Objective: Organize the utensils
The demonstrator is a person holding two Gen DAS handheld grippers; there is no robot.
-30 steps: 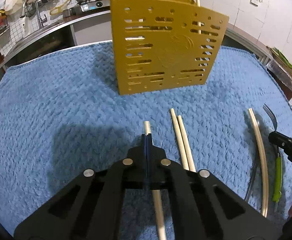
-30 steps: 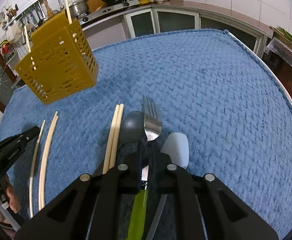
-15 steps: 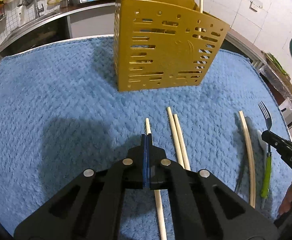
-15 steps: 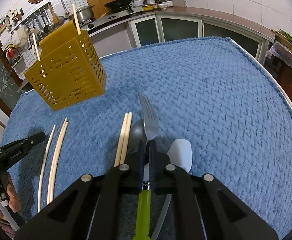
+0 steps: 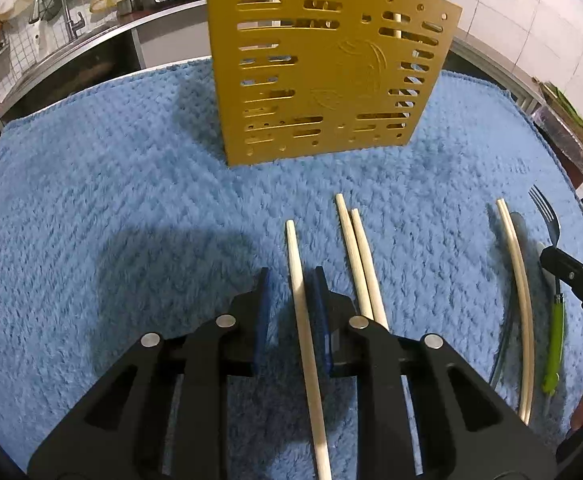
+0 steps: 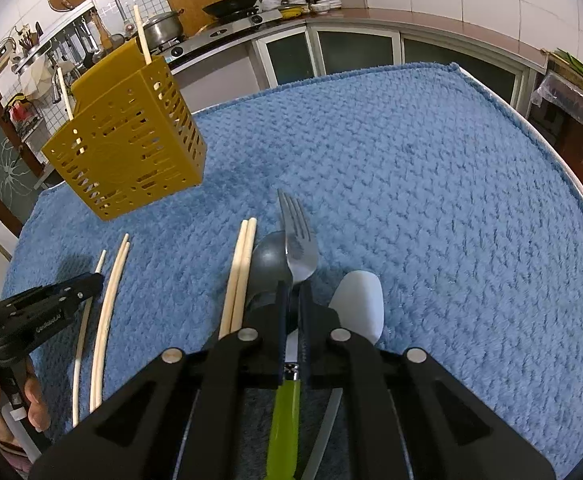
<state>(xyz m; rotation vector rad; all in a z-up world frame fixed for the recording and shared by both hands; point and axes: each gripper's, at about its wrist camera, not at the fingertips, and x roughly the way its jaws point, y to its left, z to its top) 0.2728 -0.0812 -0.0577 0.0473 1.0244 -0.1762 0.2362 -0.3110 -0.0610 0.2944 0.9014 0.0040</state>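
We log the left gripper (image 5: 290, 312) opening, one chopstick (image 5: 300, 304) loose between its pads (on blue towel (image 5: 111, 200)). Our right gripper (image 6: 292, 308) clamps the green-handled fork (image 6: 297, 240).

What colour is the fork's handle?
Bright lime green fork handle, clearest in the right wrist view.

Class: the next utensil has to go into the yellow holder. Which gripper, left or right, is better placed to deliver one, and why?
Right. The right gripper is shut on the green-handled fork. The left gripper is opening, its single chopstick lying loose between the jaws, short of the yellow holder.
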